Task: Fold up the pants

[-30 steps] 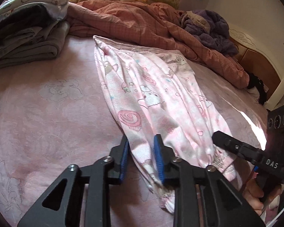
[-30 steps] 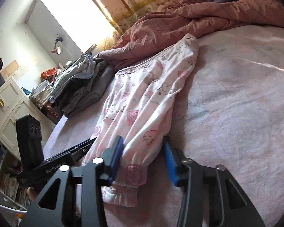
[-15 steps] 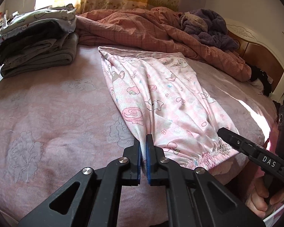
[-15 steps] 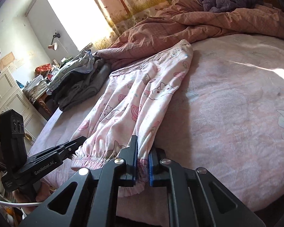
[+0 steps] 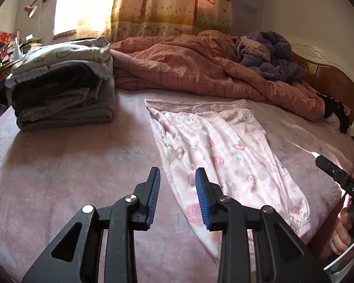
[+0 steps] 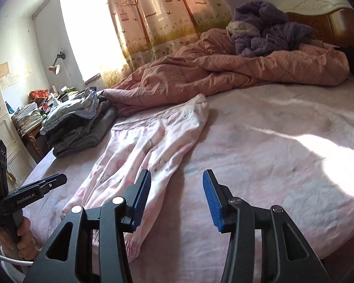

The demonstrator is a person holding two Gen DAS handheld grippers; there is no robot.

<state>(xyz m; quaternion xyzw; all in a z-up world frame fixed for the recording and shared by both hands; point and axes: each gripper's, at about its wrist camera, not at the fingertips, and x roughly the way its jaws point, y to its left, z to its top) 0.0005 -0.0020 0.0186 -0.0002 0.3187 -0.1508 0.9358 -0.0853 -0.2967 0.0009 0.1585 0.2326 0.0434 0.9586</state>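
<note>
Pink printed pants (image 5: 224,155) lie flat on the pink bed sheet (image 5: 70,176), legs together, waistband far and cuffs near the bed's front edge. My left gripper (image 5: 177,181) hovers above the pants' left edge near the cuffs; its jaws are opening and nothing is between them. My right gripper (image 6: 175,184) hangs over the pants' (image 6: 144,160) right edge, jaws also opening, pads clear of the cloth. Each gripper shows at the side of the other's view: the right gripper (image 5: 339,179) held in a hand, the left gripper (image 6: 35,188) likewise.
A stack of folded clothes (image 5: 63,94) sits at the bed's far left. A rumpled salmon quilt (image 5: 212,70) and a purple robe (image 5: 271,54) lie along the far side by the headboard (image 5: 328,77). A cluttered desk (image 6: 35,113) stands left of the bed.
Both grippers closed on the pants' cuff ends, then let go and rose; their jaws now stand apart and the pants lie straighter on the sheet.
</note>
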